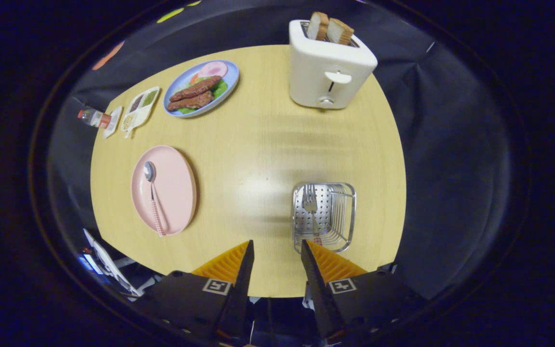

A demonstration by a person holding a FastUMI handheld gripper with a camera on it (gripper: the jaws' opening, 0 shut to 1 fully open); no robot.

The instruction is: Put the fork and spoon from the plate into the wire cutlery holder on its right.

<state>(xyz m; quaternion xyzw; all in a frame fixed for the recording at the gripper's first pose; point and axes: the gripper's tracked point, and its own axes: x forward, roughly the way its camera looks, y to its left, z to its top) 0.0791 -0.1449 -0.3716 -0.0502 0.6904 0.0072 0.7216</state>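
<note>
Tool [276, 250] wide, empty, above near edge of pale wooden bench [258, 159]. Metal fork [311, 205] already in silver wire cutlery holder [324, 216]. Steel spoon with checked handle [154, 197] on round pink plate [164, 189] — thin, flat handle may slip during pinch.

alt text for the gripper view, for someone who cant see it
The open gripper hangs empty above a wooden table; the fork already lies in the wire cutlery holder just ahead of its fingers, while the spoon waits on the pink plate. Beyond stand a toaster and a plate of food.
</note>
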